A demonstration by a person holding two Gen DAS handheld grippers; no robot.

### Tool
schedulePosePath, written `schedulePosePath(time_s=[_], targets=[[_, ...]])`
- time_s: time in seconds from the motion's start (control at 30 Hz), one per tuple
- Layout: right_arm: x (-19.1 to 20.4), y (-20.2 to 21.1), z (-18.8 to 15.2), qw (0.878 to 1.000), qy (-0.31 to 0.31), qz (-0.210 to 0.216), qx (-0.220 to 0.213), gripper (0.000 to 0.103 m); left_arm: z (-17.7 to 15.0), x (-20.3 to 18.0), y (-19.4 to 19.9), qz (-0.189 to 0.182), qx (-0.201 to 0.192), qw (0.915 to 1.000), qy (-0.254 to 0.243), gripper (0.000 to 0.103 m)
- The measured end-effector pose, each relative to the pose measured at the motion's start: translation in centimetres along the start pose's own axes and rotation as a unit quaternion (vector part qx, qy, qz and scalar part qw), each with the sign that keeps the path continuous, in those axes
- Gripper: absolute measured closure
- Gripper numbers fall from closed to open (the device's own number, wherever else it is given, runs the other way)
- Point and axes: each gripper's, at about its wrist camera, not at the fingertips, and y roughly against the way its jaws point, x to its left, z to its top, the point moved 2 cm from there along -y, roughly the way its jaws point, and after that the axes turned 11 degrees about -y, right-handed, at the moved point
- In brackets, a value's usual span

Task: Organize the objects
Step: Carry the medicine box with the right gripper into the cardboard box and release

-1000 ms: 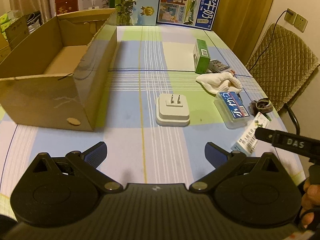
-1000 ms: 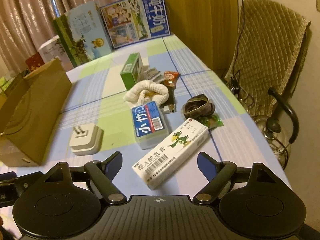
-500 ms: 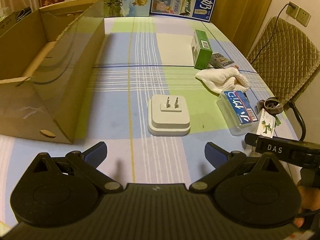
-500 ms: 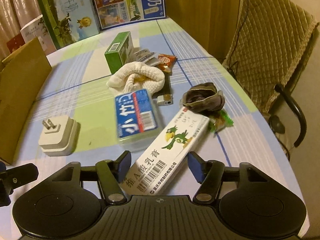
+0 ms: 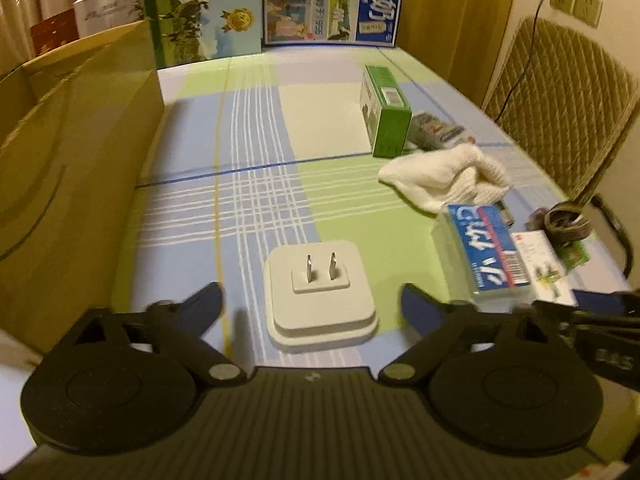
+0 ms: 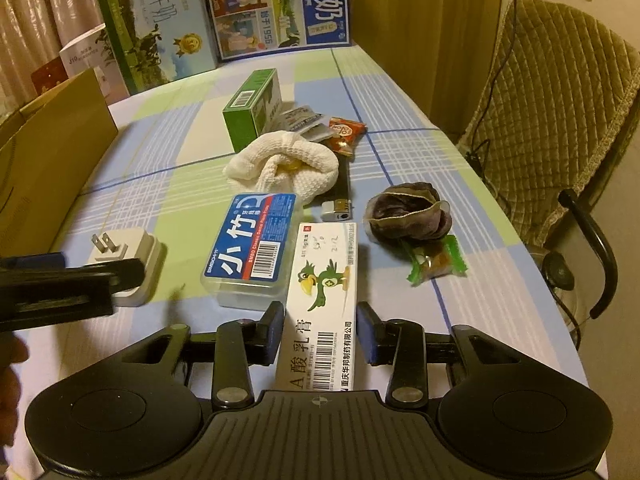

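Two tongs are busy. My right tongs squeeze the long white medicine box by its sides, so it won't slip; it lies flat on the desk. My left tongs gape wide around the white plug. The cardboard box waits left; I can't see inside.

open cloth centre, cardboard box blocking left

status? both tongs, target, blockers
Right tongs closing around the white ointment box, contact unclear. Left tongs open, straddling the plug adapter. Floss case hard against the box's left side; cardboard box sits left.
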Motion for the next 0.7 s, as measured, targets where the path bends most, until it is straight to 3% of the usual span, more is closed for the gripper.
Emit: schedulePosePath(time_s=[0.2,0.7], targets=[[-0.1,-0.5,0.1,1.000,-0.003,-0.004,0.003,0.067,-0.1,-0.1,-1.9,-0.007,0.014,0.9997,-0.016,0.040],[0.1,-0.8,-0.1,1.000,0.002,-0.016,-0.006,0.068,-2.3,-1.1,0.8,-0.010,0.013,0.9987,-0.048,0.042]])
